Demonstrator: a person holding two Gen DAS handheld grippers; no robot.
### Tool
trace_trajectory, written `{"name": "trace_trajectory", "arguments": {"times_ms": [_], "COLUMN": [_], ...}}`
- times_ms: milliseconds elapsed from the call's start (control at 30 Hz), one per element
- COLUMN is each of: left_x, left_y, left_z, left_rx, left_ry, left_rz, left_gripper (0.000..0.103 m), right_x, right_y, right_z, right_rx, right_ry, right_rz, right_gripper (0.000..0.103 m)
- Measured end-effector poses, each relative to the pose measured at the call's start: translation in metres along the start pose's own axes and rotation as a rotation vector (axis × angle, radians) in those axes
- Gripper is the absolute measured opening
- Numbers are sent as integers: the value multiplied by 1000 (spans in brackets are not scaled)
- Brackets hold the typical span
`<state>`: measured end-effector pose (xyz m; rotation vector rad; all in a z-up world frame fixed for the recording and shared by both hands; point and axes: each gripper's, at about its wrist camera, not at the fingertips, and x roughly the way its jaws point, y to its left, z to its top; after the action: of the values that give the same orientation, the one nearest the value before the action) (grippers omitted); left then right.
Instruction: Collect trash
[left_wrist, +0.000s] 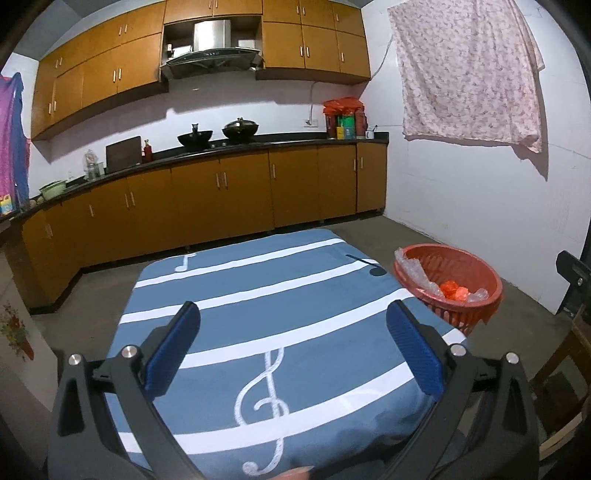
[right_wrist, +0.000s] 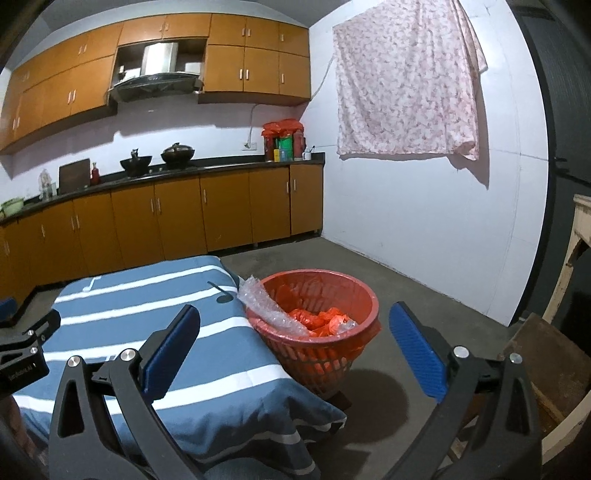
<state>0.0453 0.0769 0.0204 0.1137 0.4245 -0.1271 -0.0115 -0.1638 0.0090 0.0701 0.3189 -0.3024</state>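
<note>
A red plastic basket (right_wrist: 364, 301) stands on the floor at the right edge of a table covered in a blue cloth with white stripes and music notes (right_wrist: 147, 295). It holds orange plastic bags (right_wrist: 321, 319) and clear bubble wrap (right_wrist: 258, 299). The basket also shows in the left wrist view (left_wrist: 491, 288), right of the cloth (left_wrist: 277, 295). My left gripper (left_wrist: 293, 314) is open and empty above the cloth. My right gripper (right_wrist: 295, 317) is open and empty, above the table's right edge, just short of the basket.
Wooden kitchen cabinets (left_wrist: 221, 192) and a dark counter with woks (left_wrist: 240, 129) line the far wall. A pink floral cloth (right_wrist: 406, 81) hangs on the white right wall. A wooden chair (right_wrist: 554, 354) stands at the right. The floor (right_wrist: 406, 295) is bare concrete.
</note>
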Motion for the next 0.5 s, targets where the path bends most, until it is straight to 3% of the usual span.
{"name": "trace_trajectory", "arguments": {"times_ms": [500], "left_x": [-16], "left_y": [10], "left_z": [-20], "left_rx": [-31], "left_ry": [20], "left_rz": [-20], "left_gripper": [99], "right_x": [-12], "right_y": [19], "right_z": [-25], "right_rx": [-36], "right_ry": [46], "right_rz": [8], "right_gripper": [101]}}
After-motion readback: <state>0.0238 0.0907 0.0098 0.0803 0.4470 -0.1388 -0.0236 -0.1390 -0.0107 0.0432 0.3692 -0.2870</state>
